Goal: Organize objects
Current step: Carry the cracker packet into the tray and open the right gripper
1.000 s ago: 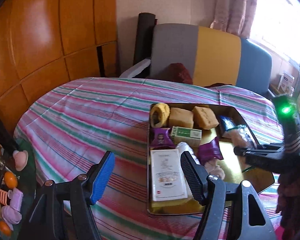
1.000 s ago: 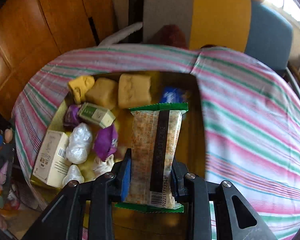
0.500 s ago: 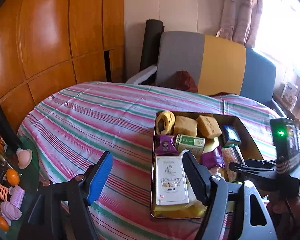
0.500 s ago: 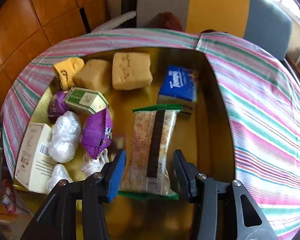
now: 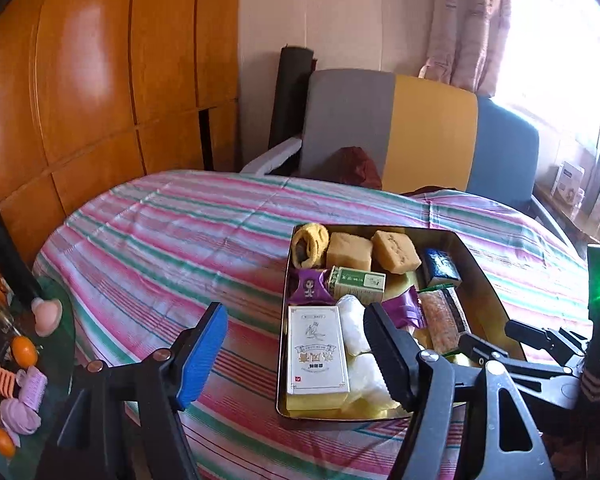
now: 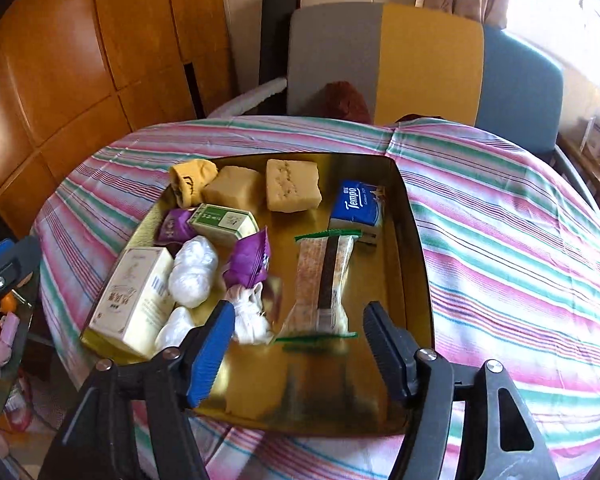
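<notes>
A gold tray (image 6: 414, 240) on the striped table holds several items: a long snack packet (image 6: 326, 276) with green ends, a blue tissue pack (image 6: 358, 208), two sponge cakes (image 6: 292, 184), a white box (image 6: 136, 300), a green box (image 6: 224, 220), purple wrappers (image 6: 250, 258) and white bundles (image 6: 192, 270). My right gripper (image 6: 296, 348) is open and empty, just above the tray's near end, behind the snack packet. My left gripper (image 5: 296, 344) is open and empty, over the table at the tray's left side (image 5: 284, 320). The snack packet lies flat in the tray in the left wrist view too (image 5: 440, 316).
The striped cloth (image 6: 520, 248) covers a round table. A grey, yellow and blue chair (image 6: 420, 60) stands behind it. A low glass side table (image 5: 20, 360) with small oranges and clips sits at the left. Wooden panels (image 5: 100, 80) line the left wall.
My right gripper opened, let the snack packet down into the tray, and pulled back and up. My left gripper drew back a little and rose.
</notes>
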